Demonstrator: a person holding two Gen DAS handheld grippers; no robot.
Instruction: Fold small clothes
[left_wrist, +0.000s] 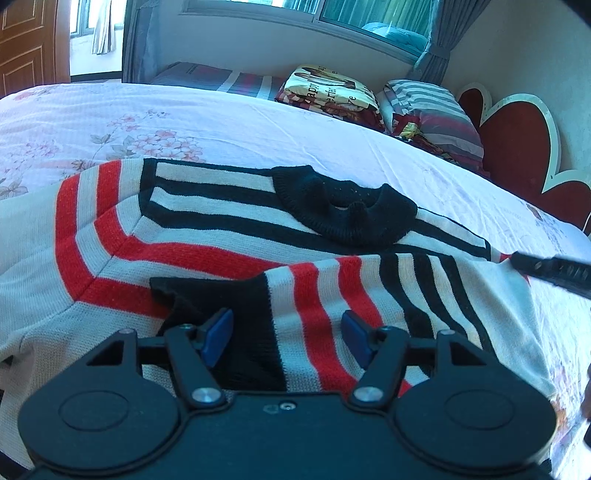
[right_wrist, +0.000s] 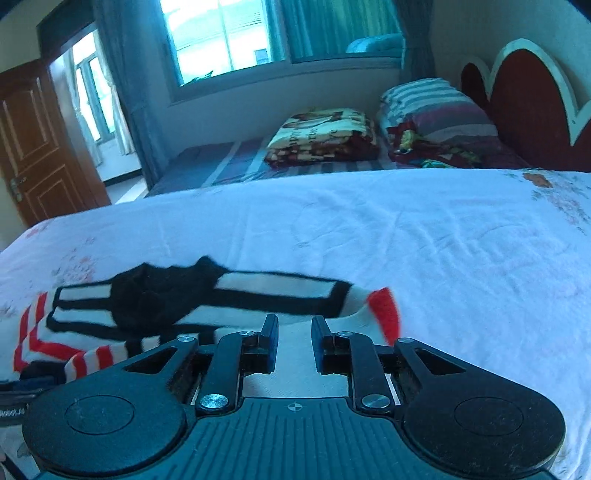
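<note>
A small knit sweater (left_wrist: 207, 221) with cream, red and black stripes and a black collar (left_wrist: 347, 210) lies on the bed. One sleeve (left_wrist: 332, 295) is folded across its body, black cuff (left_wrist: 207, 295) to the left. My left gripper (left_wrist: 288, 332) is open just above that sleeve, one blue pad (left_wrist: 218, 336) on each side. My right gripper (right_wrist: 293, 332) is open over the sweater's right shoulder edge (right_wrist: 295, 347), holding nothing. Its finger shows in the left wrist view (left_wrist: 550, 271) at the sweater's right edge.
The sweater lies on a white floral bedsheet (left_wrist: 258, 125). A folded printed blanket (left_wrist: 332, 92) and striped pillows (left_wrist: 436, 114) lie at the far side near the red heart-shaped headboard (left_wrist: 517, 147). A window and a brown door (right_wrist: 33, 147) stand beyond.
</note>
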